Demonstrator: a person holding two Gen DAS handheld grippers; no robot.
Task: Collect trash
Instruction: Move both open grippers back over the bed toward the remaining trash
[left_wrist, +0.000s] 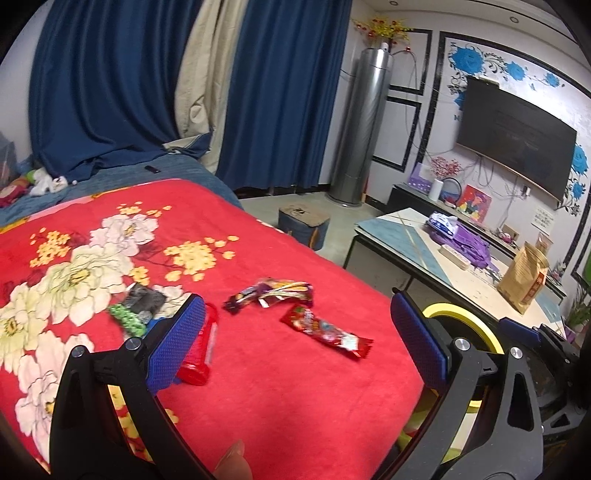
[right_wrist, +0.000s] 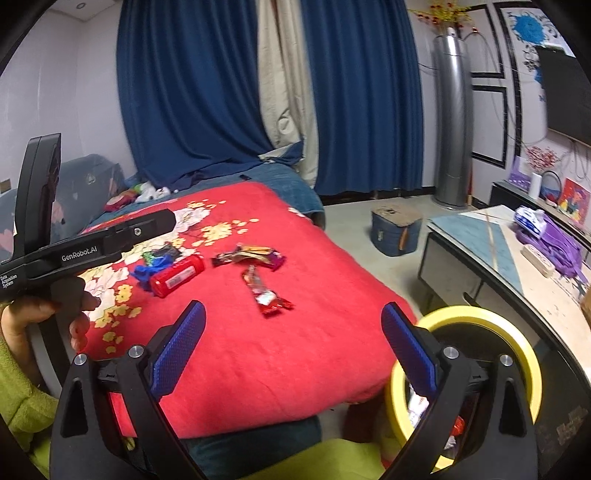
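Note:
Trash lies on a red flowered blanket (left_wrist: 258, 387): a red snack wrapper (left_wrist: 325, 330), a purple and orange wrapper (left_wrist: 273, 291), a red plastic bottle (left_wrist: 197, 350) and a green and black wrapper (left_wrist: 136, 310). My left gripper (left_wrist: 297, 343) is open over the blanket, with the red wrapper between its fingers' line and the bottle by its left pad. Nearer the bed's edge, my right gripper (right_wrist: 295, 349) is open and holds nothing. From there I see the red wrapper (right_wrist: 264, 291), the bottle (right_wrist: 177, 275) and the purple wrapper (right_wrist: 251, 256). A yellow-rimmed bin (right_wrist: 517, 339) stands beside the bed at the lower right.
A low table (left_wrist: 413, 240) with a purple bag (left_wrist: 461, 240) and a brown paper bag (left_wrist: 524, 273) stands right of the bed. A blue stool (left_wrist: 303, 225), a tall silver column unit (left_wrist: 362, 129) and blue curtains are behind. A hand (right_wrist: 22, 317) in a green sleeve holds the left tool.

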